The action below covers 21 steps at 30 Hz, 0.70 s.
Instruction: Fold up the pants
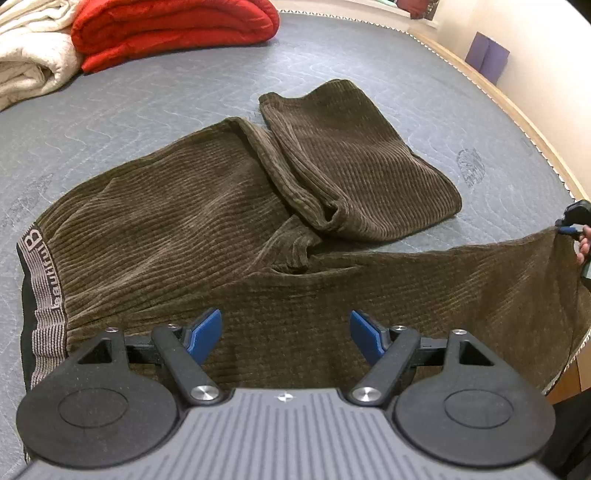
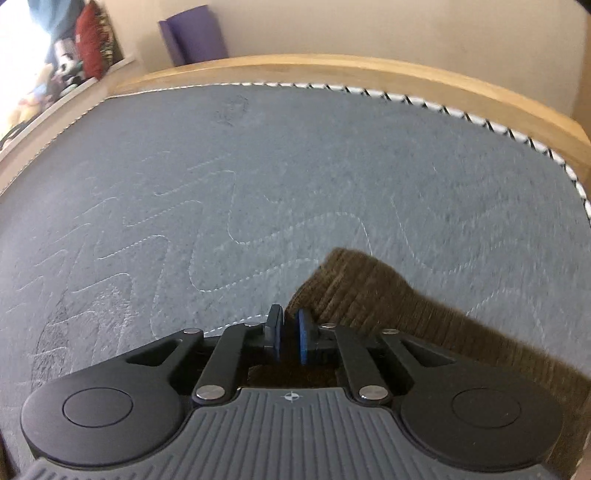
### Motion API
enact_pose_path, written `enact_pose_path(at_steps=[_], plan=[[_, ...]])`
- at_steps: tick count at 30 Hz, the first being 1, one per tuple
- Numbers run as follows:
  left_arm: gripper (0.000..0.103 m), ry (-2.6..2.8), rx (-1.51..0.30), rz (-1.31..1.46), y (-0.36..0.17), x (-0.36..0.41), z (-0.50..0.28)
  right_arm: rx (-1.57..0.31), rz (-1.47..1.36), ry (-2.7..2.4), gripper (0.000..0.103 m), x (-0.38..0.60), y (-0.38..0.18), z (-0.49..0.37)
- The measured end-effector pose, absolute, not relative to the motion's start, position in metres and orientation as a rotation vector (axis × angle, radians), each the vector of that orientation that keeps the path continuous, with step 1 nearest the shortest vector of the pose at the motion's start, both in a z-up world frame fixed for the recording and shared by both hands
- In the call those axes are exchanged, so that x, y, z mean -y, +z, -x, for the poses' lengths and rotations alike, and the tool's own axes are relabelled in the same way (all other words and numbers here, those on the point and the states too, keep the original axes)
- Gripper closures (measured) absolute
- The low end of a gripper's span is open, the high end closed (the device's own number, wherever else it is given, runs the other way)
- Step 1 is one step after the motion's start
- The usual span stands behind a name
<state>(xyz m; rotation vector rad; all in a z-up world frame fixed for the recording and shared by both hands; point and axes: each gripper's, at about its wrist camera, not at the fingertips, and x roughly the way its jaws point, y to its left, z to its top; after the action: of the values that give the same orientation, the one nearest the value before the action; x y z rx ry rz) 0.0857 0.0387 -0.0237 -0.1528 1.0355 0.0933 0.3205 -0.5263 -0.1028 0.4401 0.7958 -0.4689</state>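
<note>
Brown corduroy pants (image 1: 184, 221) lie spread on a grey quilted mattress (image 1: 147, 110), the lettered waistband (image 1: 44, 295) at the left. The far leg (image 1: 351, 158) is doubled back on itself. The near leg runs to the right, where its end is lifted at my right gripper (image 1: 570, 225). In the right wrist view that gripper (image 2: 290, 332) is nearly shut on the edge of the leg's hem (image 2: 369, 295), just above the mattress (image 2: 258, 166). My left gripper (image 1: 286, 332) hovers open over the near thigh with nothing between its blue pads.
A folded red blanket (image 1: 173, 29) and a white one (image 1: 29, 55) lie at the mattress's far left. A wooden bed frame (image 2: 332, 70) rims the mattress, with a purple mat (image 2: 194, 37) against the wall behind it.
</note>
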Motion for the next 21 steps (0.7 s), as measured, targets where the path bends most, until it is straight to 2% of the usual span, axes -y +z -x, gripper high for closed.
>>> enact_pose_path(at_steps=[3,6,8,12,17,21], plan=[[0.022,0.084,-1.026,0.158,-0.02,-0.038,-0.084,-0.72,-0.481,-0.458,0.069,0.54,-0.076,-0.299],[0.022,0.071,-1.014,0.166,-0.015,-0.035,-0.082,-0.686,-0.502,-0.472,0.063,0.564,-0.063,-0.28],[0.022,0.056,-1.006,0.163,-0.011,-0.031,-0.08,-0.704,-0.522,-0.485,0.061,0.582,-0.062,-0.262],[0.022,0.034,-0.99,0.138,-0.006,-0.023,-0.073,-0.797,-0.537,-0.524,0.044,0.614,-0.075,-0.229],[0.022,0.056,-0.99,0.127,-0.006,-0.028,-0.066,-0.934,-0.45,-0.581,0.044,0.627,-0.094,-0.2],[0.022,0.079,-1.002,0.12,-0.009,-0.034,-0.062,-0.988,-0.509,-0.608,0.04,0.628,-0.106,-0.184]])
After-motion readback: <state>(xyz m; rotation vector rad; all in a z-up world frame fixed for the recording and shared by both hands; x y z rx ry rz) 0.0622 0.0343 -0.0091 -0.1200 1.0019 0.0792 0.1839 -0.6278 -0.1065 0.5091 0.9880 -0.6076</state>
